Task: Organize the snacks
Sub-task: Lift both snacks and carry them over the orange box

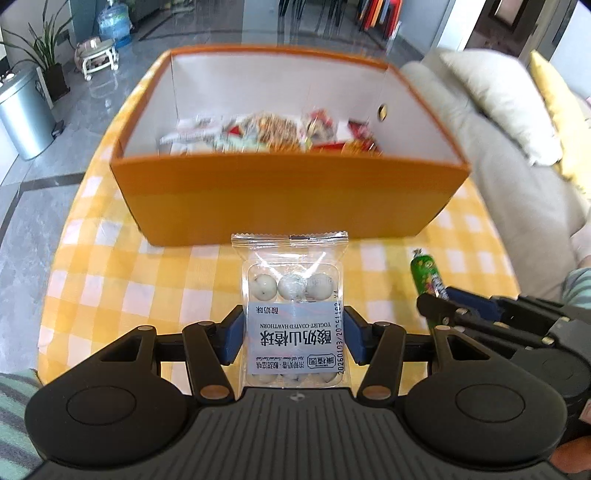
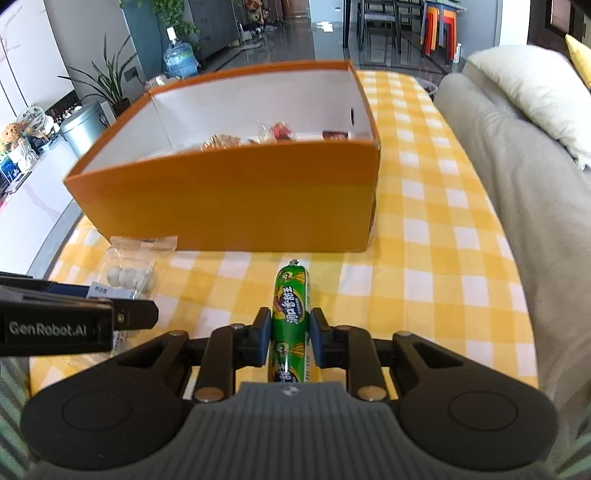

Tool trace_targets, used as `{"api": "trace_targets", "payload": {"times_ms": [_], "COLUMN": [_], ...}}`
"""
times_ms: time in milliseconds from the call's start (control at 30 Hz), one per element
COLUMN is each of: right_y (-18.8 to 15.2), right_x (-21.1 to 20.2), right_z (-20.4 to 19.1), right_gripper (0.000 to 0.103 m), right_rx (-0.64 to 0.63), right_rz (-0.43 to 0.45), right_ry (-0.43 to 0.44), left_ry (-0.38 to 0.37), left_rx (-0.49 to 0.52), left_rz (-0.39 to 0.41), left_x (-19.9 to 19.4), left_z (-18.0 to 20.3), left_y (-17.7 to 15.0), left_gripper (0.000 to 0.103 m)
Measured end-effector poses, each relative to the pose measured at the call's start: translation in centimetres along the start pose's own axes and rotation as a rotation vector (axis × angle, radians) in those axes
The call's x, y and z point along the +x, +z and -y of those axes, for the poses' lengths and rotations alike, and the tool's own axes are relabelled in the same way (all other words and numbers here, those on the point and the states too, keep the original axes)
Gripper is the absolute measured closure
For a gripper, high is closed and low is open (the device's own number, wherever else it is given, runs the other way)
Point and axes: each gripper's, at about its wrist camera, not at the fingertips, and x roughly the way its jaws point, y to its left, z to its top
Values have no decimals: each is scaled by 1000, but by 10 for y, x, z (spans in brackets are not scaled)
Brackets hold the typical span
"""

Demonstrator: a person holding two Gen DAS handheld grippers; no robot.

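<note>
My left gripper (image 1: 293,334) is shut on a clear packet of yogurt-coated hawthorn balls (image 1: 291,291), its blue pads pressing both sides of the label; the packet stands above the checked cloth. My right gripper (image 2: 290,338) is shut on a green sausage stick (image 2: 290,295) that points toward the box. An orange box (image 1: 280,192) with white inner walls stands just beyond both grippers, with several snack packets (image 1: 266,133) on its floor. In the right wrist view the hawthorn packet (image 2: 131,275) and the left gripper's finger (image 2: 77,314) show at the left. The sausage stick (image 1: 426,275) shows at the right of the left wrist view.
A yellow and white checked tablecloth (image 2: 424,229) covers the table. A beige sofa (image 2: 517,177) with cushions runs along the right side. Beyond the table lie a grey tiled floor, a metal bin (image 1: 22,110), a water jug (image 1: 112,24) and potted plants.
</note>
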Motion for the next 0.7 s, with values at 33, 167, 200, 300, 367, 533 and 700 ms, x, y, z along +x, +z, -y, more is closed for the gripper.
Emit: {"api": "trace_targets", "payload": {"times_ms": [33,167,200,300,367,533,700], "right_y": [1,3,4,10,15,33,55], "right_x": [-6,-28,-34,-50,-60,-77,-82], "right_z": [0,1,1,1,3,5,3], "right_gripper": [84,84,84,84,84,84,84], "right_rx": [-3,13,20,14,19,15,-19], "right_rz": [7,35,42,78,105,163,205], "right_ry": [-1,12,13,-5,-10,-13,-19], "left_ry": [-9,-41,-45,-49,-49,-53,-47], "left_rx": [1,10,13,13,7,16,51], "left_rz": [16,78,94,143,165,213,247], "left_x": [-6,-28,-32,-45,-49,-58,-64], "left_z": [2,5,6,5,2,-1,-1], "left_y": [2,8,10,14,20,36,59], "left_gripper": [41,41,41,41,41,41,41]}}
